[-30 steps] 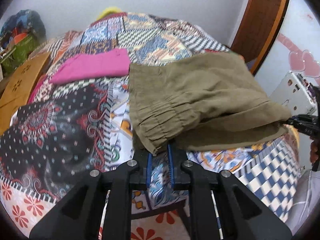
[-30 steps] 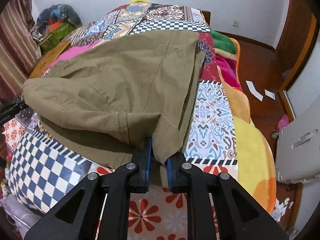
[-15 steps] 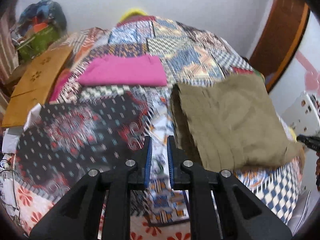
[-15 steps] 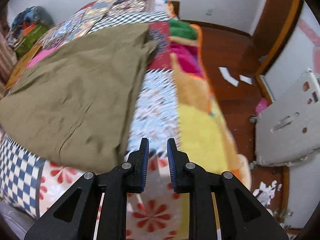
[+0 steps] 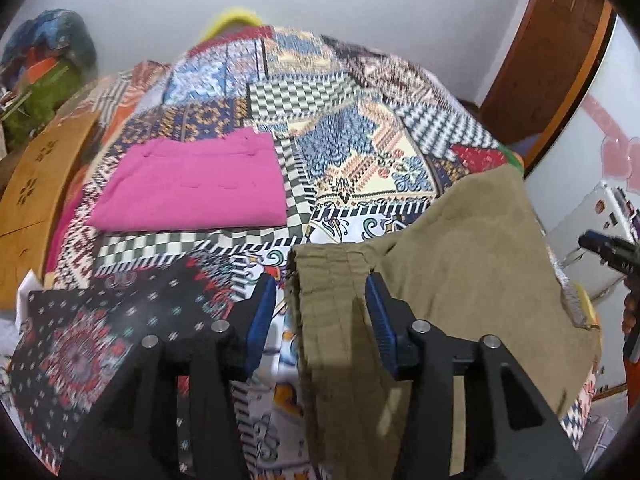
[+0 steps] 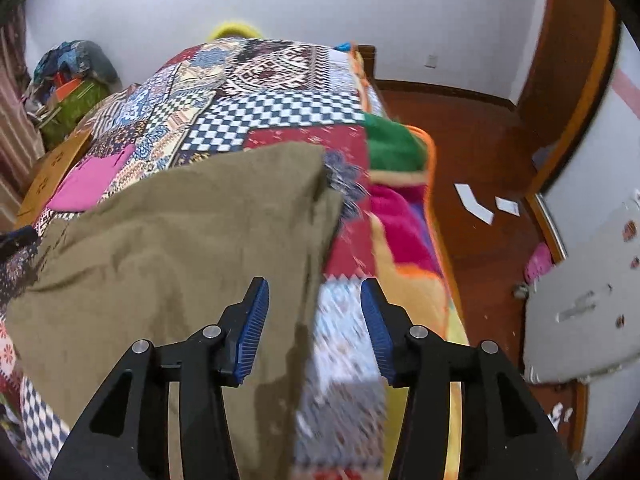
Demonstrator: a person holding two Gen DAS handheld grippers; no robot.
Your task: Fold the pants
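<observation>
The olive pants (image 5: pixel 460 264) lie folded flat on the patchwork bedspread (image 5: pixel 360 128) at the near right corner of the bed. My left gripper (image 5: pixel 320 312) is open and empty, its jaws straddling the gathered waistband edge without gripping it. In the right wrist view the pants (image 6: pixel 168 248) fill the lower left. My right gripper (image 6: pixel 314 316) is open and empty, just above the pants' right edge. The right gripper's tip also shows in the left wrist view (image 5: pixel 604 246).
A folded pink garment (image 5: pixel 192 184) lies on the bed behind and left of the pants. A wooden board (image 5: pixel 36 184) leans at the bed's left side. A white appliance (image 6: pixel 588 300) and bare wooden floor (image 6: pixel 480 152) are to the right.
Both grippers let go of the pants, which dropped flat on the bed. Both jaws have opened wide and both grippers have moved back over the pants' edges.
</observation>
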